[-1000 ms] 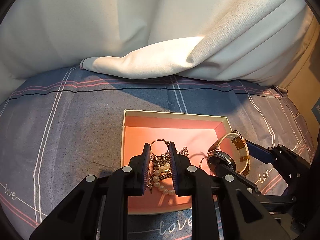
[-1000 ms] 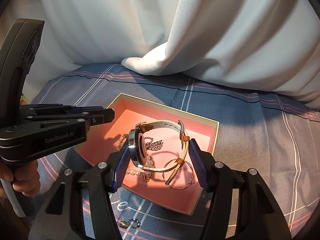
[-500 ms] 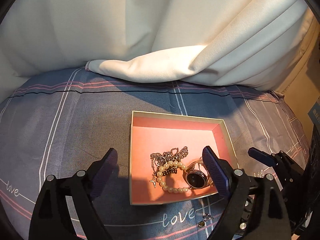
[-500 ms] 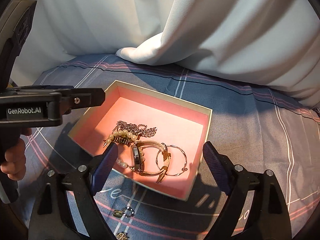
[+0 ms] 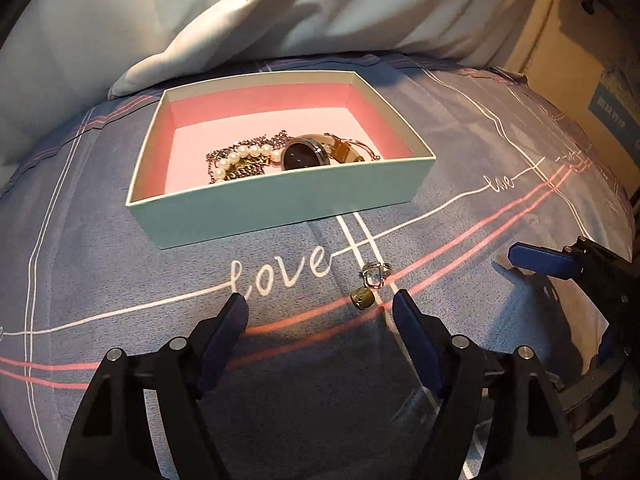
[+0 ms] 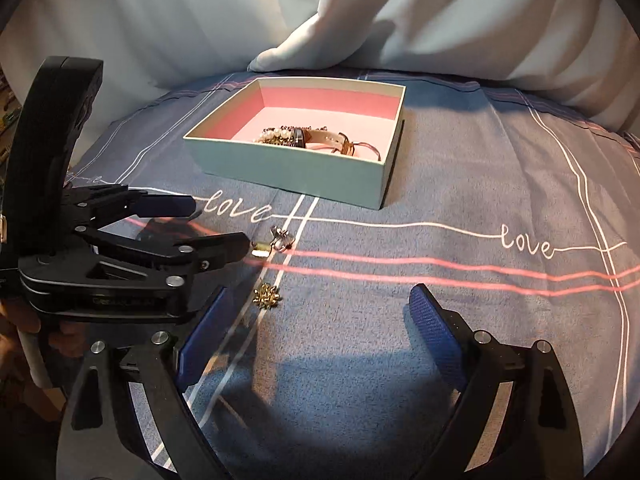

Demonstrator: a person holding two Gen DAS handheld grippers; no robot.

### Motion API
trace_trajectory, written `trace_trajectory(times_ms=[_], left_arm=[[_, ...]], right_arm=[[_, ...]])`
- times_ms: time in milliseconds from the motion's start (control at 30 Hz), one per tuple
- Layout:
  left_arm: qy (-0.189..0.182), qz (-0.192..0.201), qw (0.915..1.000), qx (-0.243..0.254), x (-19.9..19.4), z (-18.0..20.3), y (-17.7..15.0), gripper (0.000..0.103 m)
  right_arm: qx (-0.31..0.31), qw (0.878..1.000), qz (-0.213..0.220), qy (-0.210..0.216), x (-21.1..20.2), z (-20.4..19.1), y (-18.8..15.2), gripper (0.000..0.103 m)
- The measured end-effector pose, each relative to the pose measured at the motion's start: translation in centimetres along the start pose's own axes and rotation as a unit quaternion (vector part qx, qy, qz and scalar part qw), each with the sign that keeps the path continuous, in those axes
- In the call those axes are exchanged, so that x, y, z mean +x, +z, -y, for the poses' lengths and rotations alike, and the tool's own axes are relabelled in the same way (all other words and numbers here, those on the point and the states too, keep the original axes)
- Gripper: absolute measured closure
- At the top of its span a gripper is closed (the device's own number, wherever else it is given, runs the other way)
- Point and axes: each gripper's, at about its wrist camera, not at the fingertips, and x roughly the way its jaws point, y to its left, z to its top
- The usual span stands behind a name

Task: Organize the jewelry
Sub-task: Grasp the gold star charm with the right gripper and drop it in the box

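Blue ribbed pads line both fingers of the left gripper [image 5: 320,312], which is released with nothing between its pads; its jaws are closing. It hangs over the bedsheet [image 5: 500,144], and just ahead of its right finger lie a silver ring [image 5: 375,274] and a small gold pendant [image 5: 362,299], touching or nearly touching each other on a pink stripe. In the right wrist view the tip of one left finger sits just beside the pendant [image 6: 260,249]; whether they touch cannot be told.

The right gripper [image 6: 320,312] is also released, jaws spread wide and empty. Near its left finger a small gold cluster piece [image 6: 267,296] rests on the sheet beside a white stripe.

Farther out stands the open box [image 5: 280,196], pale green outside and pink inside. It contains a pearl strand [image 5: 240,160], dark chain links [image 5: 244,170], a watch [image 5: 306,156] with a dark dial and pale strap, and a thin gold hoop [image 6: 366,148] at the strap end.

The sheet is grey-blue with white and pink lines and carries the cursive word "love" [image 5: 280,274] several times. White drapery [image 5: 280,8] hangs behind the box. A cardboard carton [image 5: 576,80] at the right bears a blue label whose text is unreadable. Lettering on the left gripper body is too dark to read.
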Motion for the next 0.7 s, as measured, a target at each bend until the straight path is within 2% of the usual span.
trace_trajectory(times_ms=[33,100,133,167,200,233,300,367,533,600,700], left_arm=[[0.004,-0.006,0.9999,0.008,0.6,0.3,0.0,0.048],[0.027,-0.003,0.9993,0.026,1.2,0.7,0.1,0.056],[0.028,0.000,0.9991,0.032,1.2,0.8,0.0,0.067],[0.029,0.001,0.9990,0.033,1.2,0.6,0.0,0.073],[0.030,0.002,0.9991,0.030,1.2,0.3,0.0,0.086],[0.029,0.004,0.9993,0.023,1.2,0.0,0.0,0.094],[0.018,0.005,0.9998,0.001,1.0,-1.1,-0.1,0.101],[-0.005,0.008,0.9995,-0.029,0.7,-2.2,-0.3,0.102],[-0.015,0.015,0.9981,-0.058,-0.1,-3.7,-0.8,0.102],[-0.013,0.016,0.9981,-0.059,-0.3,-3.8,-0.9,0.102],[-0.011,0.016,0.9982,-0.057,-0.4,-3.8,-0.9,0.102]], right_arm=[[-0.002,1.000,-0.005,-0.002,0.3,0.0,-0.1,0.015],[0.004,1.000,-0.007,0.007,0.6,0.2,-0.3,0.015],[0.006,1.000,-0.006,0.010,0.6,0.2,-0.3,0.015],[0.006,1.000,-0.007,0.012,0.6,0.2,-0.3,0.015],[0.004,1.000,-0.007,0.013,0.7,0.0,-0.2,0.015],[-0.001,1.000,-0.006,0.015,0.8,-0.3,0.0,0.015],[-0.012,1.000,-0.004,0.020,1.0,-1.0,0.2,0.015],[-0.026,0.999,-0.005,0.031,1.4,-2.0,0.5,0.015],[-0.057,0.997,-0.020,0.047,2.7,-4.0,0.9,0.038],[-0.063,0.997,-0.019,0.045,2.9,-4.3,0.8,0.041],[-0.060,0.997,-0.019,0.043,2.9,-3.9,0.7,0.072]])
